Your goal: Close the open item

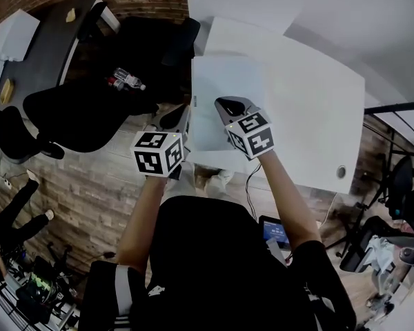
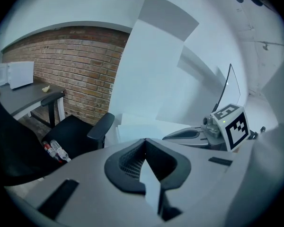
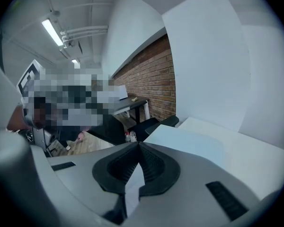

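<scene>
White flat item point(image 1: 228, 81), near table point(image 1: 317, 116) edge, liable to slide off if shoved by left gripper point(image 2: 144, 141) or right gripper point(image 3: 138, 145), both empty with jaws pressed together.

We take the table point(image 1: 310, 109) as our landmark. On its near left part lies a flat rectangular item point(image 1: 228, 88). Our right gripper point(image 3: 138, 144) hangs over that item's near edge, and our left gripper point(image 2: 144, 140) sits just off the table's near left corner. Left of the table stands a chair point(image 1: 90, 116), with a bottle point(image 1: 127, 79) on it.
</scene>
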Available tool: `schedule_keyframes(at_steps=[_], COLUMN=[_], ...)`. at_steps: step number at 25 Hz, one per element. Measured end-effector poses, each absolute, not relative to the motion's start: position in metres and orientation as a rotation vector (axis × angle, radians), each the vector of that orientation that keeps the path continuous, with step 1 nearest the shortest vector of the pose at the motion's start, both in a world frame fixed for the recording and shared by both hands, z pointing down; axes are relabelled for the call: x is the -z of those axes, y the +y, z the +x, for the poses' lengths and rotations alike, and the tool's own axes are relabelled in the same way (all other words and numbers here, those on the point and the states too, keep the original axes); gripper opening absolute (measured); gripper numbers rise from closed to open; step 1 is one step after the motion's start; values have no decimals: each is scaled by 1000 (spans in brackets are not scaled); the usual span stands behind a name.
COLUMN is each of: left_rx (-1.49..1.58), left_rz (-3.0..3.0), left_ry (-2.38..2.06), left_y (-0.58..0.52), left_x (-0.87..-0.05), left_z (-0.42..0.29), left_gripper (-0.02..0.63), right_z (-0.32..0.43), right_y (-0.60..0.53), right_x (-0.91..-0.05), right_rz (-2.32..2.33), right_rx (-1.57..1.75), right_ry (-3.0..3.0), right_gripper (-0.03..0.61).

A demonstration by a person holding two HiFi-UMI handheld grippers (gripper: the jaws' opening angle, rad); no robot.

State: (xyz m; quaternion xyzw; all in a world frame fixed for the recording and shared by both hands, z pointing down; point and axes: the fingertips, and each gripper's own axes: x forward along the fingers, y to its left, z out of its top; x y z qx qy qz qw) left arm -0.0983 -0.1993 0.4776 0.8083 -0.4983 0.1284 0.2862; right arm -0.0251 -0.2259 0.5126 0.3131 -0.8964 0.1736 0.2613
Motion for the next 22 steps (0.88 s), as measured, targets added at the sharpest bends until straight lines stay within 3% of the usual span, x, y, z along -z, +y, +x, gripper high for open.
schedule_keyframes(at_steps=[8,22], left_rx=[-312,-242], left_rz=[2269,2408], left_ry=[-1405,-1436], left_y=[-194,-184], left_x=[-436,-375], left_z=[-67,-57], left_gripper=[12,12], right_z=[14,14], right_y=[-215,-198], right_x=[-471,-376], right_rz=[913,1058], right_rx=[-421,-280], right_ry=[-2505,-2665], right_gripper=[38,38])
